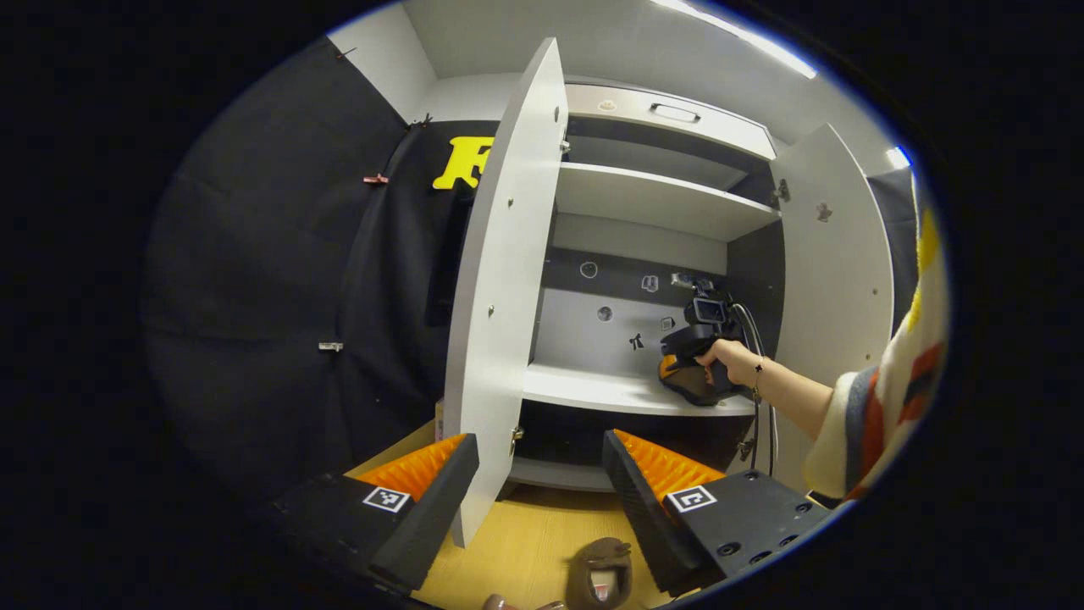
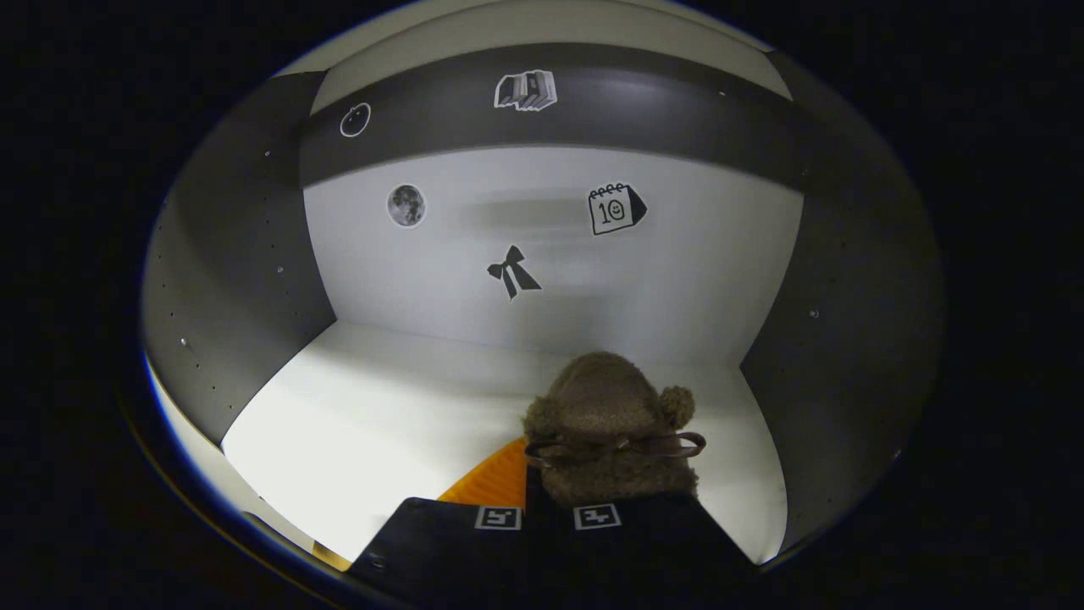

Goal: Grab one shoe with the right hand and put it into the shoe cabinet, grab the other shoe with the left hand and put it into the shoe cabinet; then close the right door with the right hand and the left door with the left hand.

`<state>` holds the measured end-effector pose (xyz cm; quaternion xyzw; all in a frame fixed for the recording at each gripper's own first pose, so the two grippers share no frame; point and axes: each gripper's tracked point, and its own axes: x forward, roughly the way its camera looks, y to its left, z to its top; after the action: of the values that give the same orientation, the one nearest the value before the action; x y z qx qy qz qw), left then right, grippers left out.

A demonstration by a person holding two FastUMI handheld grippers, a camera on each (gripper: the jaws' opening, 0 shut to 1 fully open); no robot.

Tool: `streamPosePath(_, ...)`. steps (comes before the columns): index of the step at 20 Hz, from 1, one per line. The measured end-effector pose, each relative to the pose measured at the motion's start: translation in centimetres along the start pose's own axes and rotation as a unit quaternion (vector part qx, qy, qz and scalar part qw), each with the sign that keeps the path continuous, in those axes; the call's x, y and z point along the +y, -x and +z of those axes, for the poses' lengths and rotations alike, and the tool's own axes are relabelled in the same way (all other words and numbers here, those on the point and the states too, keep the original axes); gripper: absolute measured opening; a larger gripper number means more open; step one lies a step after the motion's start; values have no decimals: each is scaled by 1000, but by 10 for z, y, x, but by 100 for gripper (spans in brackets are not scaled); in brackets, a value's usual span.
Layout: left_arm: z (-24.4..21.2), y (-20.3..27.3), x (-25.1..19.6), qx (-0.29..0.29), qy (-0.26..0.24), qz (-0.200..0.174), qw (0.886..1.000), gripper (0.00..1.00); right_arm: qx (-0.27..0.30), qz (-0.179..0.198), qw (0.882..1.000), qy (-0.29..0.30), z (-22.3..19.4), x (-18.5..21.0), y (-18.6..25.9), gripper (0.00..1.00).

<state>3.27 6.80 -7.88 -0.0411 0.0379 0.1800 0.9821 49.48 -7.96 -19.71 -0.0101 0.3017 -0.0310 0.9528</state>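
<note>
Right gripper (image 2: 550, 508) clamps a fuzzy rounded shoe (image 2: 605, 424) at six o'clock on the smooth shelf (image 2: 373, 424); left gripper (image 1: 538, 474) gapes apart.

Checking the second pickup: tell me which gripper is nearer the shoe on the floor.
Left. The left gripper hangs open just above the shoe on the floor. The right gripper is off at the cabinet shelf, holding the other shoe.

The left gripper (image 1: 542, 474) is held with its jaws spread wide. The right gripper (image 2: 546, 508) is gripped by a hand (image 1: 728, 360), its jaws drawn together.
</note>
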Motion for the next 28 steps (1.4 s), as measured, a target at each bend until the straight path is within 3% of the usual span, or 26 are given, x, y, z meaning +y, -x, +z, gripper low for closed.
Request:
streamPosePath(1,0,0,-1,0,7,0,1000,95,5,8,1000,-5,-1,3,4,8)
streamPosePath(2,-1,2,-2,2,11,-2,1000,95,8,19,1000,-14,-3,8,8,17)
streamPosePath(5,0,5,1,7,-2,-3,1000,94,-5,43,998,-44,2,20,36,67)
streamPosePath(6,-1,6,1,9,-6,-5,1000,94,-14,43,998,-49,4,21,47,72)
streamPosePath(8,-3,10,-2,15,-1,-14,1000,94,-30,51,997,-53,8,26,73,100)
streamPosePath(11,-14,17,-18,30,22,-49,998,94,-73,69,994,-41,16,32,123,99)
streamPosePath(14,-39,19,-28,56,11,-81,995,94,-155,99,983,-23,28,43,194,99)
streamPosePath(17,-79,15,-35,90,16,-97,991,95,-205,122,971,9,-5,53,247,98)
streamPosePath(20,-136,15,-45,133,30,-108,985,95,-252,86,961,69,-51,44,283,99)
streamPosePath(23,-196,15,-52,179,11,-113,977,95,-272,46,953,125,-109,36,310,98)
streamPosePath(28,-277,5,-64,225,-12,-131,965,95,-250,34,964,90,-181,27,328,98)
